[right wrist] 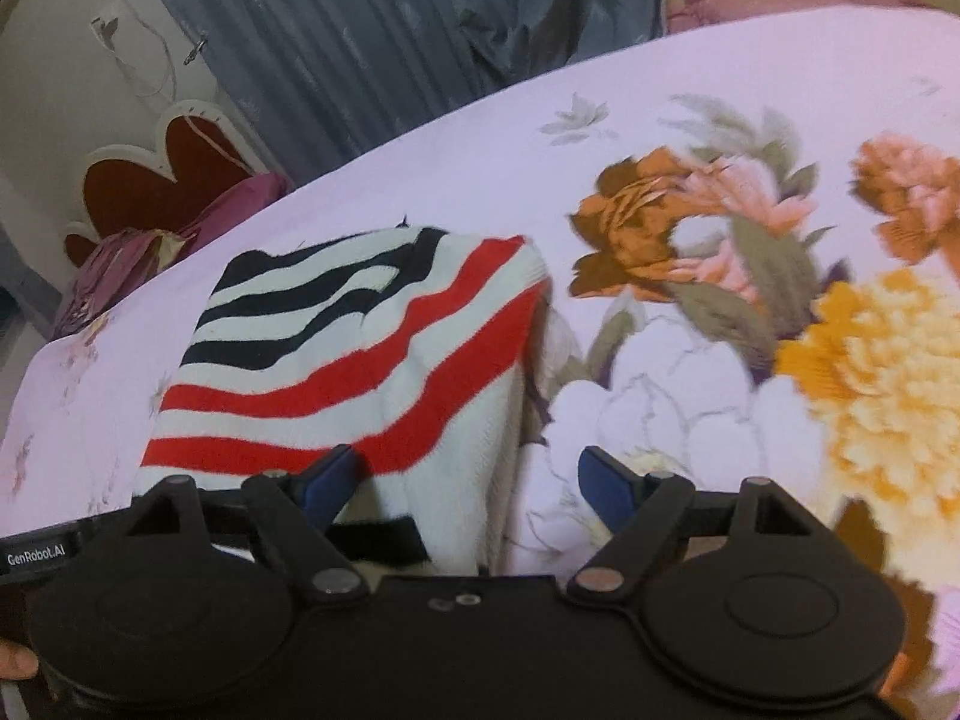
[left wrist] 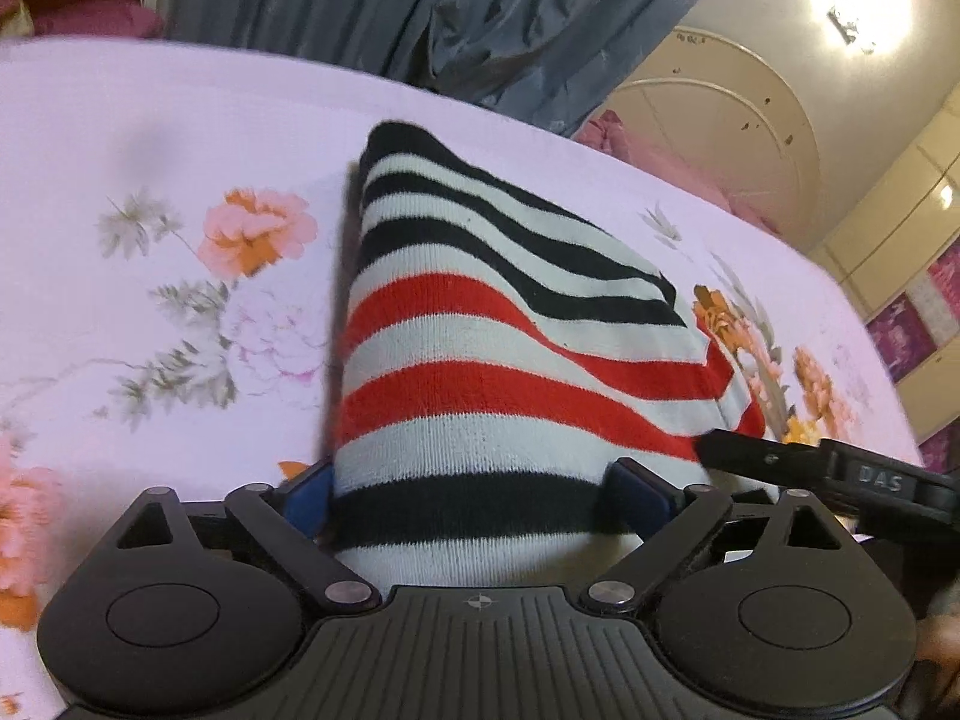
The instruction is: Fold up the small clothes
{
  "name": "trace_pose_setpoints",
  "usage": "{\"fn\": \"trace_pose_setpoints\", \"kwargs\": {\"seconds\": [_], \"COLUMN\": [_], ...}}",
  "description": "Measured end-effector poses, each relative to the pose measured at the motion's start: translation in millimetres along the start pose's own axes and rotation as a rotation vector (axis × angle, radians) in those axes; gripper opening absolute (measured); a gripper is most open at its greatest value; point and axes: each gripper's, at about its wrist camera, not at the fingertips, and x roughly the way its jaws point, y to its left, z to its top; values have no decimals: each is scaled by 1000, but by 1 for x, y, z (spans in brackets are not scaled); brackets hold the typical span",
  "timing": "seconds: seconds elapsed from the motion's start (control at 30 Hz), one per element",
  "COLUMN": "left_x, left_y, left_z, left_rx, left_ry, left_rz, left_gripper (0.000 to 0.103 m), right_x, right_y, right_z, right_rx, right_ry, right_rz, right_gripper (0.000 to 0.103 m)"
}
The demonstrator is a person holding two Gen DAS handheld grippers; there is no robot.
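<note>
A small knit garment [left wrist: 480, 360] with black, white and red stripes lies partly folded on a floral bedsheet [left wrist: 180, 138]. My left gripper [left wrist: 474, 498] has its blue pads wide apart, with the garment's near end lying between them. In the right wrist view the same garment [right wrist: 360, 348] sits left of centre. My right gripper [right wrist: 474, 480] is open; its left pad [right wrist: 327, 480] is at the garment's near edge, its right pad [right wrist: 606, 480] over bare sheet. The right gripper's black body [left wrist: 840, 474] shows at the garment's right side in the left wrist view.
The pale lilac sheet [right wrist: 720, 120] with large orange and pink flowers covers the bed. Grey curtains [left wrist: 480, 12] hang behind it. Purple pillows [right wrist: 180, 222] and a heart-shaped headboard [right wrist: 150, 174] stand at one end.
</note>
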Motion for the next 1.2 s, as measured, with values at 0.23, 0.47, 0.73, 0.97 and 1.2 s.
{"fn": "trace_pose_setpoints", "kwargs": {"seconds": [0.23, 0.47, 0.73, 0.97, 1.2], "left_x": [11, 11, -6, -29, -64], "left_y": [1, -2, -15, -26, -20], "left_z": [2, 2, -2, -2, -6], "left_rx": [10, 21, 67, 101, 108], "left_ry": [-9, -36, -82, -126, -163], "left_rz": [-36, -28, 3, 7, 35], "left_gripper": [90, 75, 62, 58, 58], "right_x": [15, 20, 5, -13, -21], "right_y": [-2, 1, 14, 30, 57], "right_z": [5, 9, 8, 10, 8], "right_rx": [5, 14, 18, 11, -13], "right_ry": [-24, 19, -36, -68, -73], "right_rz": [60, 95, 101, 153, 210], "right_gripper": [74, 55, 37, 32, 32]}}
